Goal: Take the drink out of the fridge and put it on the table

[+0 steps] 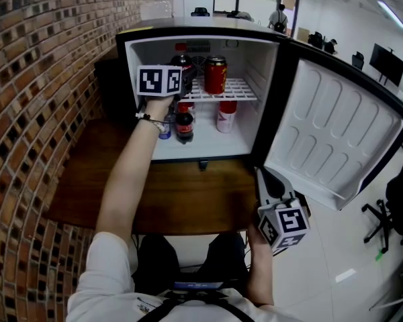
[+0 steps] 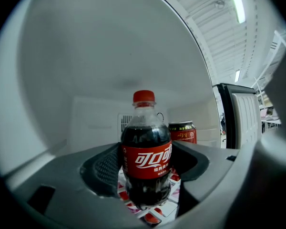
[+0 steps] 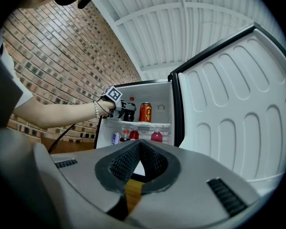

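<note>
Left claw (image 2: 146,171) pinches the cola bottle (image 2: 146,132) on the fridge shelf (image 1: 240,90); right claw (image 3: 139,146) pressed together, empty, facing the open fridge

1. We hold our left arm (image 1: 126,180) stretched straight forward, and the left gripper (image 2: 147,163) points level.
2. Its jaws are partly apart, with the pads against both sides of the cola bottle (image 2: 146,149) between them.
3. Our right hand (image 1: 260,245) sits low and close to the body, and the right gripper (image 3: 139,144) points forward, tilted slightly up.
4. Its jaws meet at the tips with nothing between them.
</note>
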Tool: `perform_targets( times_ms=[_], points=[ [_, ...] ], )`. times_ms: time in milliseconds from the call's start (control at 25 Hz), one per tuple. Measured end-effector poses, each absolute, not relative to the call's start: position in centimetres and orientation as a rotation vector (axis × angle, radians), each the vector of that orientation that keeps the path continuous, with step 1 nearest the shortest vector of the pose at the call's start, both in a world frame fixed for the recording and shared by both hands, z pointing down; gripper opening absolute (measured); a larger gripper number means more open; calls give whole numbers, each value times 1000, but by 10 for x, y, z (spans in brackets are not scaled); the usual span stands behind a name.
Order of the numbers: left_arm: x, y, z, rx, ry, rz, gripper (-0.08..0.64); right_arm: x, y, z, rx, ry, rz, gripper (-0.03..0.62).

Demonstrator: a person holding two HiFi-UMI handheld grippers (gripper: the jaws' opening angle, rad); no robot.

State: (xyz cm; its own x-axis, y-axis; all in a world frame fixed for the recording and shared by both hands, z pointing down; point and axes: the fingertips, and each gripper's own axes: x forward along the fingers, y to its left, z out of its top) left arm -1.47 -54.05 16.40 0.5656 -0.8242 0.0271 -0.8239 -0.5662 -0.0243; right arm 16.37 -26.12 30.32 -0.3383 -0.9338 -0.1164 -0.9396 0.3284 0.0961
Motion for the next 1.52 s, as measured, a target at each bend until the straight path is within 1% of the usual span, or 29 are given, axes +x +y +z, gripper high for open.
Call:
perform_targets(
  times_ms=[400, 840, 1200, 1520],
  points=[
    [-17, -519, 157, -2760, 1448, -13, 304, 164, -258, 301, -1771, 2529, 227, 17],
    [-29, -455, 157, -2758, 1339, 45, 304, 147, -255, 295, -1720, 2560, 237, 17],
    [-50, -407, 201, -2778, 1318, 53, 304, 132, -254, 296, -1678, 2592, 248, 17],
    [-92, -392, 263, -2783, 1406, 9, 304, 124, -255, 298, -1655, 2610, 238, 17]
  ],
)
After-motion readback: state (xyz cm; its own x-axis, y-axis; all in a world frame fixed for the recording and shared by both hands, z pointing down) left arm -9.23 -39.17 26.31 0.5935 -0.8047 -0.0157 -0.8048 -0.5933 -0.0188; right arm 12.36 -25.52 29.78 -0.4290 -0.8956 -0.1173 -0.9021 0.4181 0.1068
